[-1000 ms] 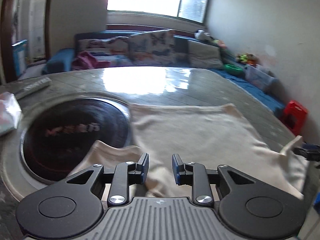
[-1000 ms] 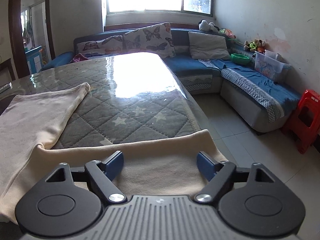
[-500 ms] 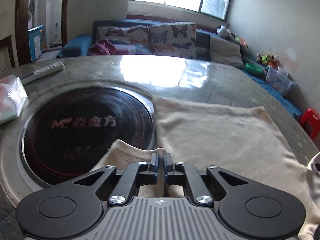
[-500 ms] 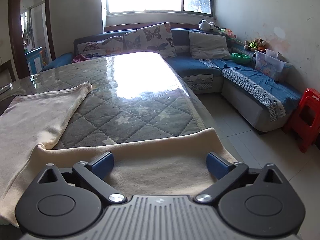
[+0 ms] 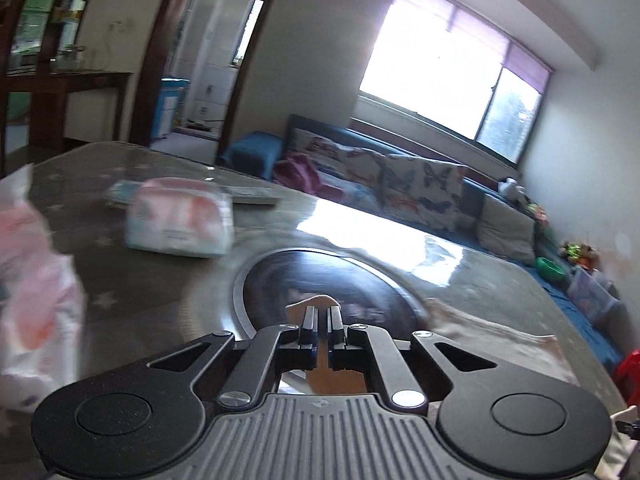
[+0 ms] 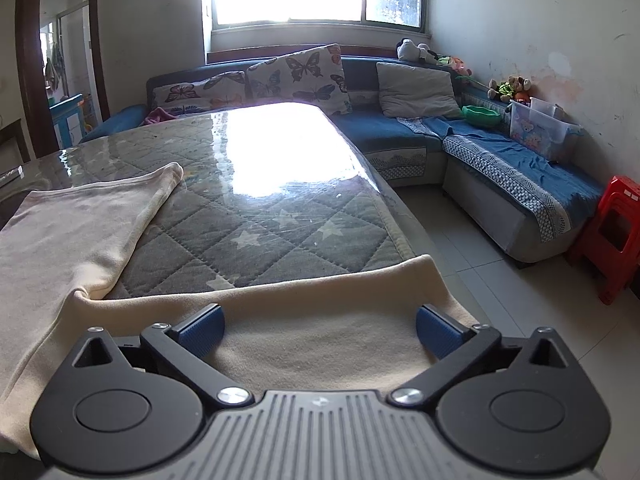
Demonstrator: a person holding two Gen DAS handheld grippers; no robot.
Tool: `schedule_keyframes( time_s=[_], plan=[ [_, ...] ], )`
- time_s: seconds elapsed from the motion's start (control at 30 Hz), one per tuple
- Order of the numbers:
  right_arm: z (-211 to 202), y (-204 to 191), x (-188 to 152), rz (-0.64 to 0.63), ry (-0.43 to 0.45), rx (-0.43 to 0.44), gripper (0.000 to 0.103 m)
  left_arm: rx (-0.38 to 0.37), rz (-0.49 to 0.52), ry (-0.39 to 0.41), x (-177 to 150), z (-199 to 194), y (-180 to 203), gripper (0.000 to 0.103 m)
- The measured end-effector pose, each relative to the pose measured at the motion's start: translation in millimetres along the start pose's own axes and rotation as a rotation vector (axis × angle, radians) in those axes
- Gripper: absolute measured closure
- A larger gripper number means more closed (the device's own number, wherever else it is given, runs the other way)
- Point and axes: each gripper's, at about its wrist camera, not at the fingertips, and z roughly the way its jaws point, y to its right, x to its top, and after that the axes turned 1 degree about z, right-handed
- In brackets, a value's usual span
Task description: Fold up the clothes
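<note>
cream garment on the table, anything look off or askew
Yes. The cream garment is not flat: its near part hangs over the table edge under the open right gripper, and one end lies over the dark round cooktop, pinched in the shut left gripper.

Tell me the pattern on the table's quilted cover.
Grey diamond quilting with pale stars on the table cover, clearest in the right wrist view.

Tissue pack left — tabletop open

The garment is being carried by the tabletop, spread along its left and near sides. A sofa is being shown behind, a stool at right.
</note>
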Motion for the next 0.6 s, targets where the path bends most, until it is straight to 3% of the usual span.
schedule_keyframes(
  time_s=[0.17,0.43,0.5,0.6],
  plan=[
    [0.0,-0.8,-0.1,0.0,0.002,-0.003,0.0,0.122,0.001,-0.066,-17.5,2.2,-33.8,0.098],
    [0.1,-0.8,1.3,0.0,-0.005,-0.007,0.0,0.277,0.074,-0.143,-36.1,4.7,-42.6,0.098],
    [0.1,-0.7,1.7,0.0,-0.007,-0.008,0.0,0.265,0.05,-0.135,-33.9,-1.5,-41.0,0.098],
    [0.1,-0.9,1.9,0.0,-0.008,-0.01,0.0,0.178,0.052,-0.096,-27.8,-8.3,-22.4,0.096]
  ],
)
